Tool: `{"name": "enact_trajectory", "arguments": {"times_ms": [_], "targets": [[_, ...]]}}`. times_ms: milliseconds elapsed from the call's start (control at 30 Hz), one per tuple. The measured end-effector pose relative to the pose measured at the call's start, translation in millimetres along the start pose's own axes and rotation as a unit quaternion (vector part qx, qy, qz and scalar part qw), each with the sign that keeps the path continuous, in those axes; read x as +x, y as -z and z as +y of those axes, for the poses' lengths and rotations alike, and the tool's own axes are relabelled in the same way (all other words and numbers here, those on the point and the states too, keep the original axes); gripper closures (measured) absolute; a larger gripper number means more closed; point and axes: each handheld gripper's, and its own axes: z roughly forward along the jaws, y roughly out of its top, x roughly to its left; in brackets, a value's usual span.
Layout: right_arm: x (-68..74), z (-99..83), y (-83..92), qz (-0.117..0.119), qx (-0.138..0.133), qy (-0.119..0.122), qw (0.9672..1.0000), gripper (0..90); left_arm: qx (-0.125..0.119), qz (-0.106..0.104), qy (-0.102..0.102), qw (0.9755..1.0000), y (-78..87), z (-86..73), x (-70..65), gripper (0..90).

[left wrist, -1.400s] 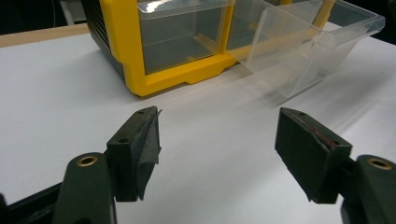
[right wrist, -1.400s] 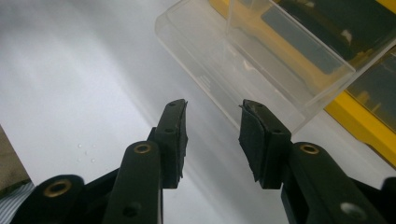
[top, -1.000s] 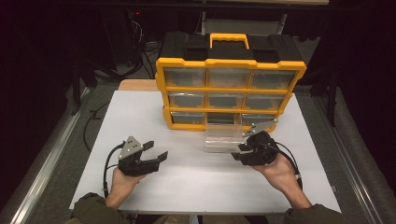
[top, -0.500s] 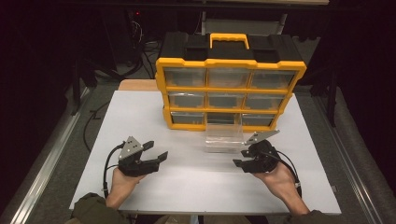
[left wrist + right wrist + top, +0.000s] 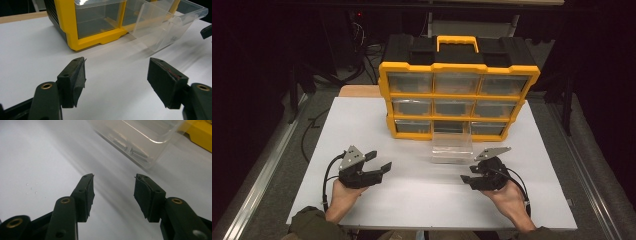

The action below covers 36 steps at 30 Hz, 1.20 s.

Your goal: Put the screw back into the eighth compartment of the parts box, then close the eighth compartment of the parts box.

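Two tools spread, empty: right tool [image 5: 471, 178] jaws just opening, clear drawer [image 5: 452, 148] left on table [image 5: 412, 200] before organizer [image 5: 459, 95]; left tool [image 5: 379, 160] parked aside.

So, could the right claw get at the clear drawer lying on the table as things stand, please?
Probably yes: the right claw is open and holds nothing, and only bare white table lies between it and the clear drawer.
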Motion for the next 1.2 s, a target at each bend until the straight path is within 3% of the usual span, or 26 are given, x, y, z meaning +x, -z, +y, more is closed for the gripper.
{"name": "enact_trajectory", "arguments": {"times_ms": [633,967,1200], "targets": [[-4.1,-14.4,-5.2,-0.026,-0.026,-0.015,0.9992,46.8,0.001,-0.002,-0.003,1.0000,1.4,0.0,-0.1,31.2],[-1.2,-12.9,-7.2,-0.039,-0.040,-0.024,0.9981,53.5,-0.005,0.001,0.005,1.0000,6.2,-1.8,1.1,31.2],[6.2,-9.3,-10.6,-0.037,-0.047,-0.015,0.9981,61.4,-0.002,0.009,0.000,1.0000,4.9,-0.9,0.2,31.2]]}}
